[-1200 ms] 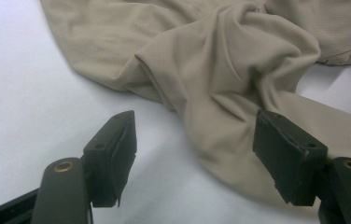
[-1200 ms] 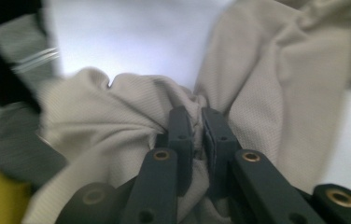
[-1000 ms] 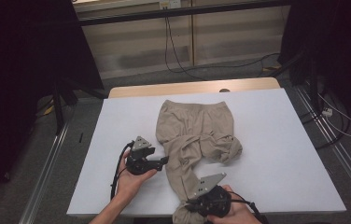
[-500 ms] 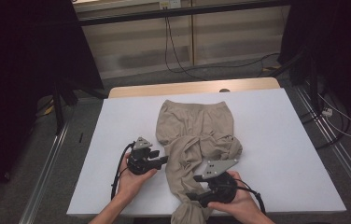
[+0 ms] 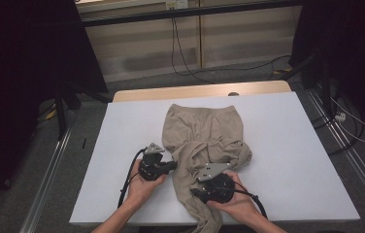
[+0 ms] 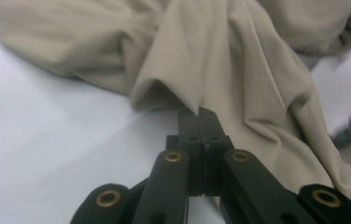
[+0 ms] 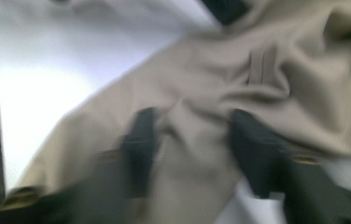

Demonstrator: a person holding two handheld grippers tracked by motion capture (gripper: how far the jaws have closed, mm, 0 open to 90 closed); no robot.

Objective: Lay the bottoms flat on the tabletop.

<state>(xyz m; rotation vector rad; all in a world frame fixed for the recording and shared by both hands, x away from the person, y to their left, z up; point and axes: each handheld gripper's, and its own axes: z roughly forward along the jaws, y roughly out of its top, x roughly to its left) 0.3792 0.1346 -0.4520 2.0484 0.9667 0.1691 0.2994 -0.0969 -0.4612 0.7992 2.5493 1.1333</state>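
Left gripper: jaws just closed, now pinching a fold at the edge of the beige trousers, crumpled mid-table on the white table. Right gripper: jaws apart, just narrowing, straddling a bunched trouser leg; shifted up the leg from the near edge. Judged: one grip secured, second forming, ahead of straightening.

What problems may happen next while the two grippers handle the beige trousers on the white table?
1. The left gripper pinches only a thin fold at the edge of the beige trousers, so a pull may let it slip out.
2. The right gripper, its jaws just closing, straddles bunched cloth and may catch several layers.
3. One trouser leg hangs over the near edge of the white table; its weight could drag the garment off.
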